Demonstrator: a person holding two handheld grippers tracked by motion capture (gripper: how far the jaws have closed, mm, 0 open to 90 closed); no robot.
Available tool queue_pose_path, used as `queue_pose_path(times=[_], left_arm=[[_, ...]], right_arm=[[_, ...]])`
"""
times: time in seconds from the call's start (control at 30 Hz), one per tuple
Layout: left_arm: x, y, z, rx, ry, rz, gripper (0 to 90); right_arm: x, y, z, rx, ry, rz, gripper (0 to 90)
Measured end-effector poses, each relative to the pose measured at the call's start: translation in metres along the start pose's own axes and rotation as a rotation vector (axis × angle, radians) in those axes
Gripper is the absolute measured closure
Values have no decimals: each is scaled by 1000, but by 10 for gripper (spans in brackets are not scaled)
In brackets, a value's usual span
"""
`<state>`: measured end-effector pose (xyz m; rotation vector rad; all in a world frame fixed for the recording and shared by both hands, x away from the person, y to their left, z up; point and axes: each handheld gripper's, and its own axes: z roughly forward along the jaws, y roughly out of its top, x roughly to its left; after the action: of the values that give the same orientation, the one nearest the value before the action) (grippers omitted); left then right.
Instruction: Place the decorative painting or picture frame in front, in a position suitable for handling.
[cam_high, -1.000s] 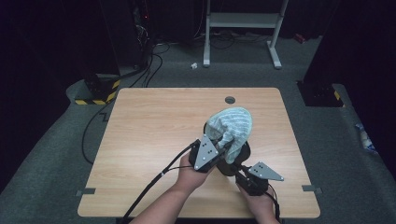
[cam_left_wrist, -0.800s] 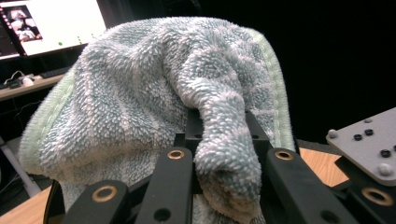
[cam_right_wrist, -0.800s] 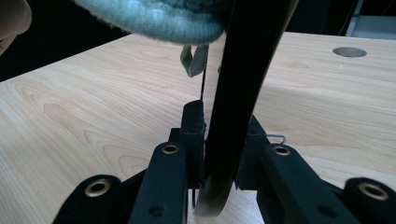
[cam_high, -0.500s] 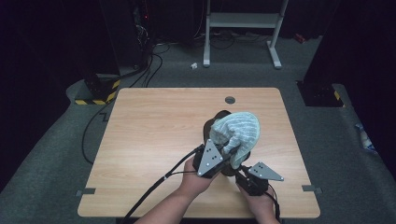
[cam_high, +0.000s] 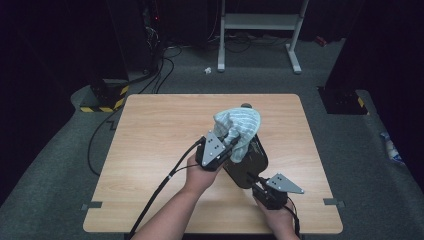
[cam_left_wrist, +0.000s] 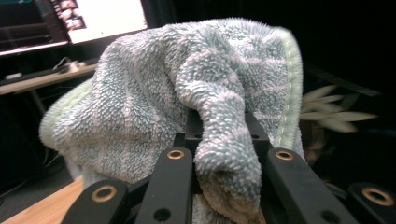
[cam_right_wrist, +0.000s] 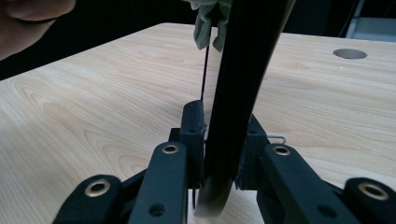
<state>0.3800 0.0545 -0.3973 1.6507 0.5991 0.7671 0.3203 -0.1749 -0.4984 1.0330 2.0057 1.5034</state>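
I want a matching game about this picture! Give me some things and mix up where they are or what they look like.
Things:
1. towel
2. black pan
3. table
4. right claw

Descriptions:
A. light wood, with a round hole near the far edge
B. fluffy, pale blue-green stripes, pinched in the left claw
C. clamped on a dark handle
D. dark, lying under the cloth

Pairs: 1-B, 2-D, 3-A, 4-C
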Motion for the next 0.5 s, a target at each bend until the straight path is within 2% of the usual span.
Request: queue_pose_path(times=[0.2,0.3,0.37,0.5], left_arm=[[26,-9,7,60,67,-14,777],[33,-14,9,85,82,-26,777],[31,-15,8,80,77,-35,778],[15,-11,2,56,46,-15,777]], right_arm=[[1,0,0,1,-1,-3,770],[1,-1,0,1,-2,-5,770],[1,-1,0,1,-2,-6,771],[2,-2,0,7,-6,-9,770]])
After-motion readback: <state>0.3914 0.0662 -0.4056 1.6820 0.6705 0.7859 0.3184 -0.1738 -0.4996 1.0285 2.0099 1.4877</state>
